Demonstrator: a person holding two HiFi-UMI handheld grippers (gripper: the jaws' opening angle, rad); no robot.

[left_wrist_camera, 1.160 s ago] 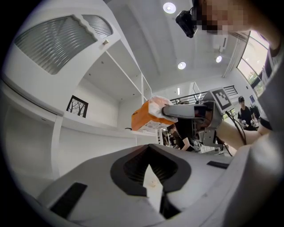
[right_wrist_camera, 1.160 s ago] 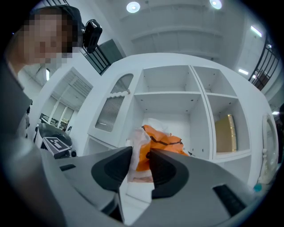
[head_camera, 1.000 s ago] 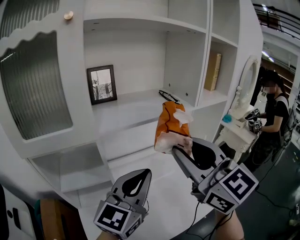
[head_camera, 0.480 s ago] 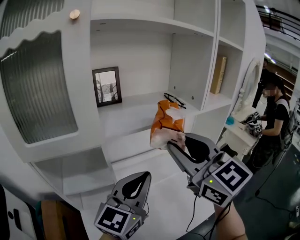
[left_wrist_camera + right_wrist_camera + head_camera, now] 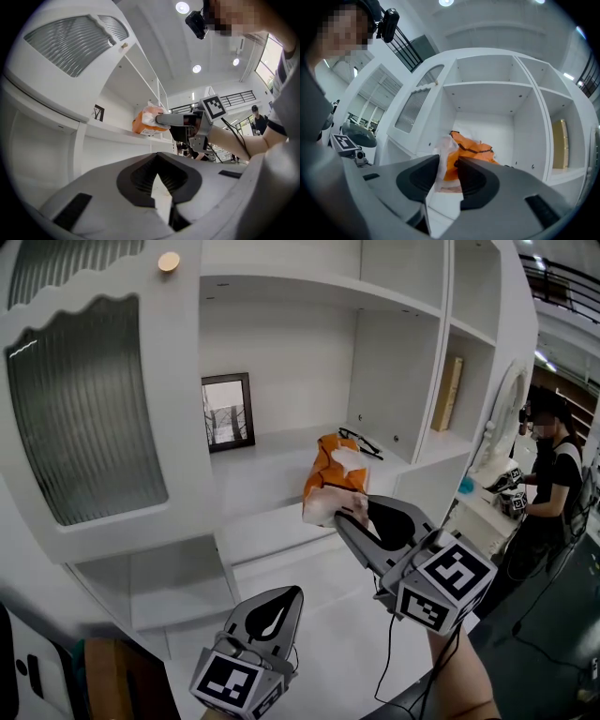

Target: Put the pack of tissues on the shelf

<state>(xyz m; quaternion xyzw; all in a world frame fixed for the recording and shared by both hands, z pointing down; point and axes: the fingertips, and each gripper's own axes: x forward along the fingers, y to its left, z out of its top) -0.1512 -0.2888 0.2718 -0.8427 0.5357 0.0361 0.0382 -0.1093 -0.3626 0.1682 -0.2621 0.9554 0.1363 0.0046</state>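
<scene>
On the right gripper (image 5: 352, 518), the fingers (image 5: 476, 180) pinch the near end of the pack of tissues (image 5: 334, 476), having just eased slightly wider with the pack between them. The pack stands upright at the front edge of the shelf (image 5: 272, 465), probably to keep it clear of the picture frame (image 5: 228, 412) and glasses (image 5: 361, 442) at the back. The left gripper (image 5: 292, 594) waits low with its fingers pressed together on nothing, out of the way.

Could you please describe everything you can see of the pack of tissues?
The pack of tissues is a crinkled orange-and-white plastic pack with white tissue poking from its top. It is upright at the shelf's front edge, its lower end pinched by the right hand-held gripper, whose jaws have just opened slightly.
</scene>
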